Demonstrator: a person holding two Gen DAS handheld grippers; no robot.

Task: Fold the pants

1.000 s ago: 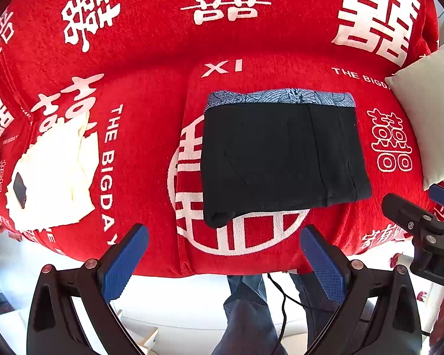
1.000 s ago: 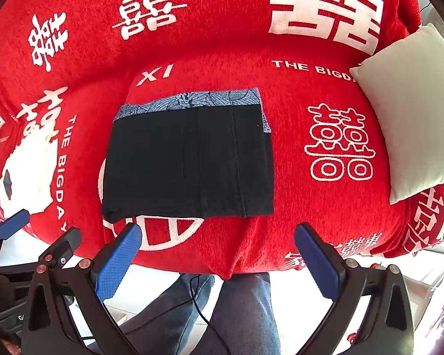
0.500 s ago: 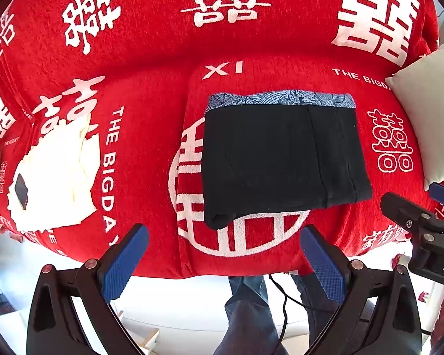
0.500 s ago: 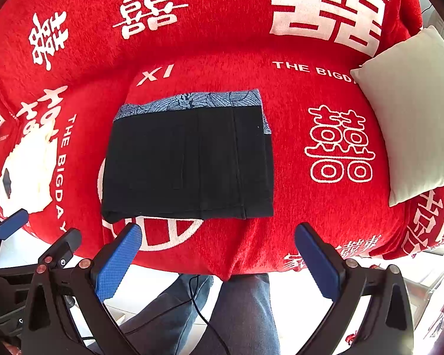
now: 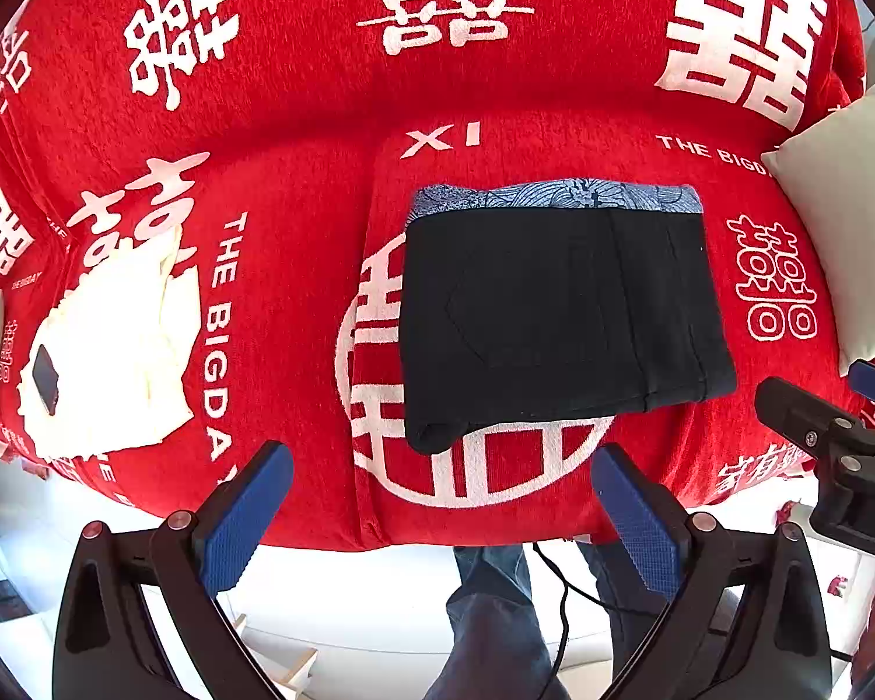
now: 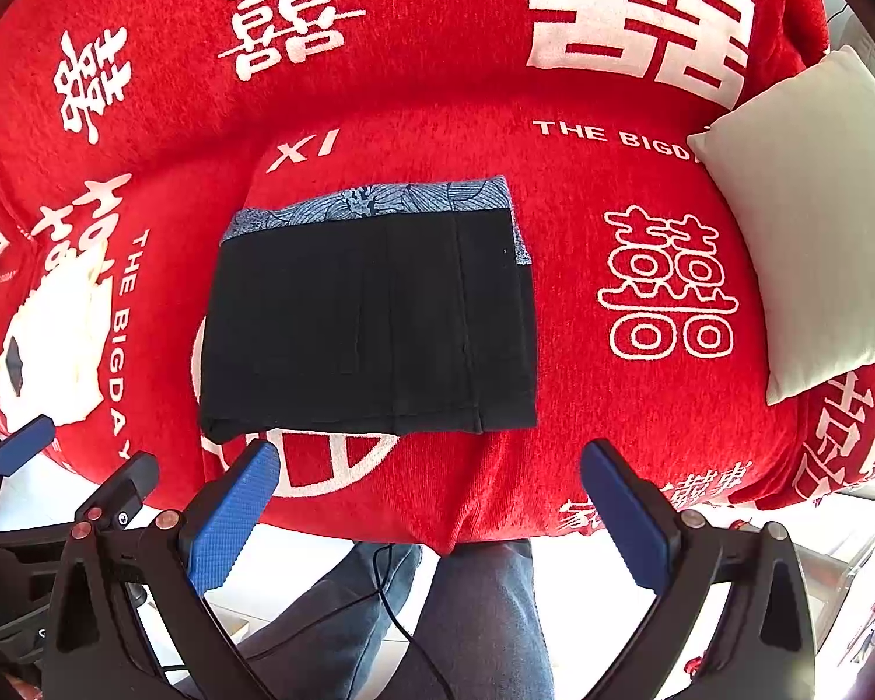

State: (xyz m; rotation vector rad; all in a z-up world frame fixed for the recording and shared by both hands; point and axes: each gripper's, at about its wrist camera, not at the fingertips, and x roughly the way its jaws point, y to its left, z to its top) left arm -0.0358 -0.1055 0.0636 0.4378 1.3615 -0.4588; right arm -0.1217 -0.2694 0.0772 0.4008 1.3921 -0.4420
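So the whole surface is a sofa under a bright red cover point(image 5: 297, 134) printed with big white double-happiness characters and "THE BIGDAY" lettering — pretty loud. An off-white cushion point(image 6: 811, 233) sits at the right end, and over on the left there's a cream cloth point(image 5: 116, 344) with a small dark object lying on it. Pale floor below the front edge, plus the person's jeans-clad legs point(image 6: 484, 612) and a thin black cable.

The pants point(image 5: 554, 315) are black, folded into a flat rectangle on the middle seat, with a blue patterned band showing along the far edge. Both grippers hang off the sofa's front edge, not touching the fabric — the left gripper point(image 5: 437, 519) just short of the pants' near-left corner, the right gripper point(image 6: 431, 513) below their near edge. Both have their blue pads spread wide, holding nothing.
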